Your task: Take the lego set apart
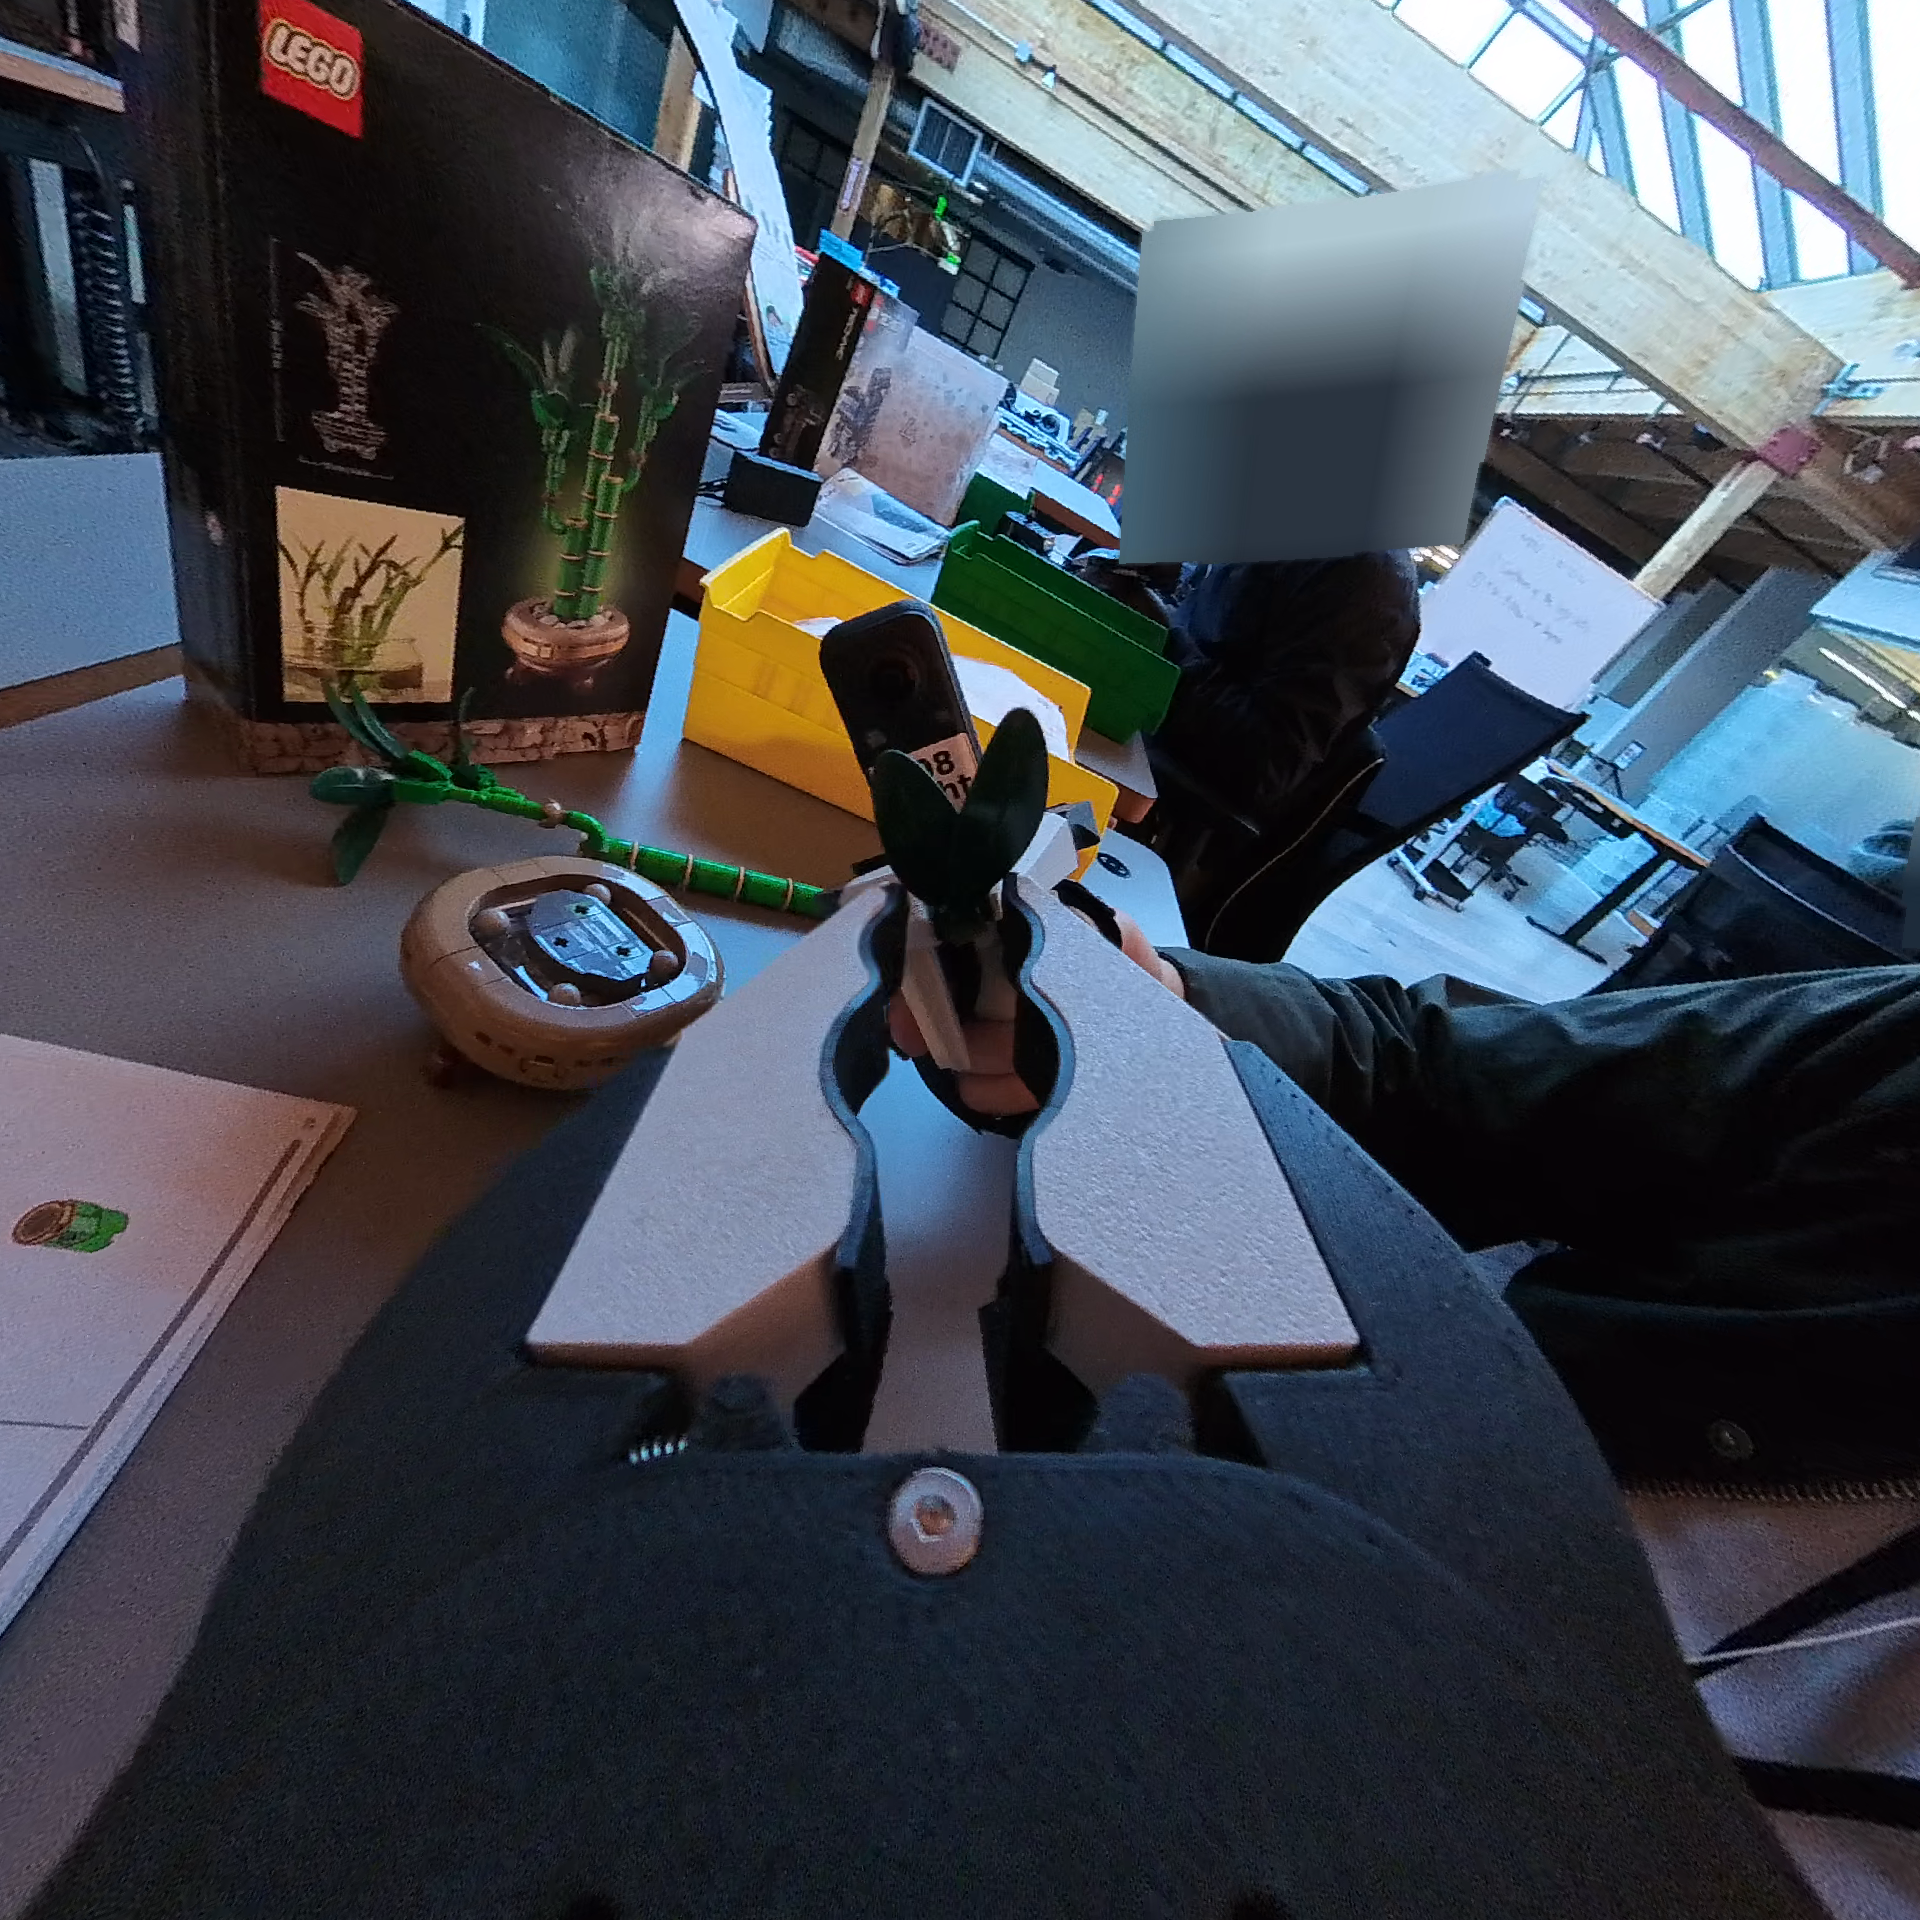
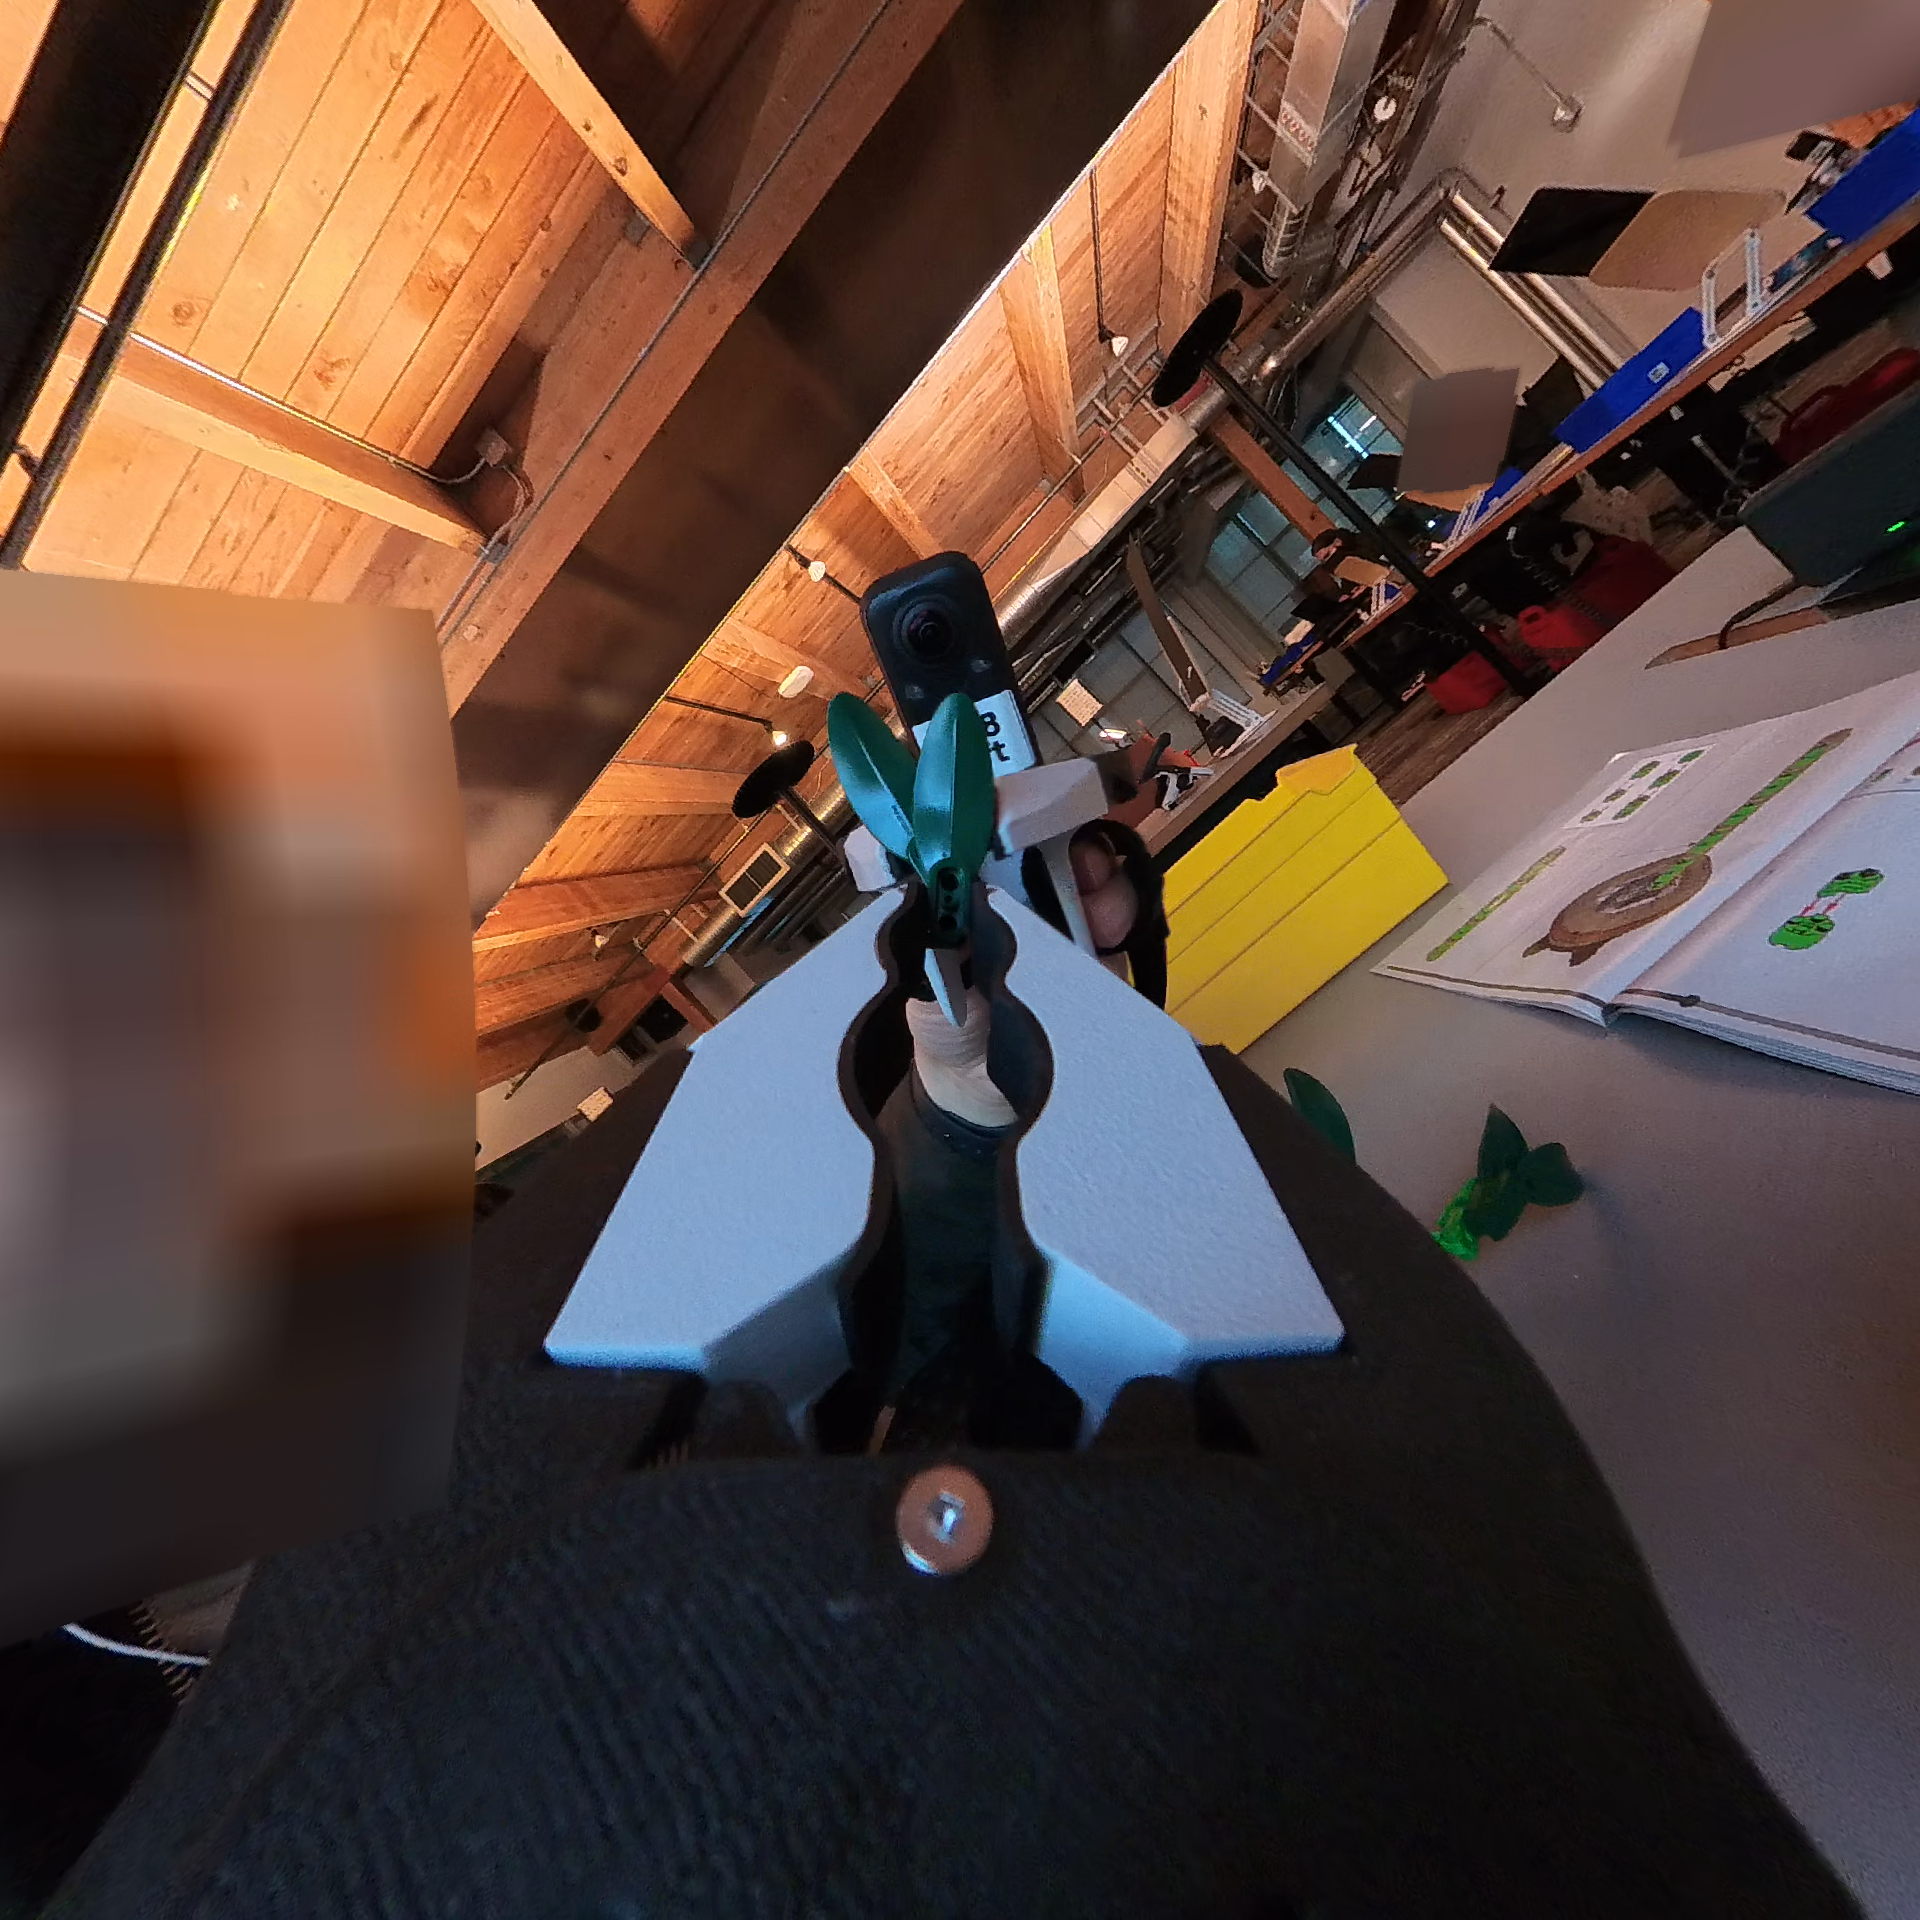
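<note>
A small cluster of dark green lego leaves [image 1: 997, 800] is held in the air between my two grippers, which face each other tip to tip. My left gripper [image 1: 951, 904] is shut on the base of the cluster. My right gripper [image 2: 948, 906] is shut on the same cluster [image 2: 951, 790], at its black stem piece. On the table to the left lie a green bamboo stalk [image 1: 717, 873] with leaves and the tan round pot base [image 1: 561, 966]. Loose green leaf pieces [image 2: 1507, 1184] lie on the table in the right wrist view.
The black lego box [image 1: 436, 416] stands at the back left. A yellow bin [image 1: 769, 665] and a green bin [image 1: 1049, 623] sit behind the grippers. An open instruction booklet [image 2: 1714, 883] lies on the grey table. A person's dark sleeve [image 1: 1558, 1091] reaches in from the right. My two grippers' fingertips are within a few centimetres of each other.
</note>
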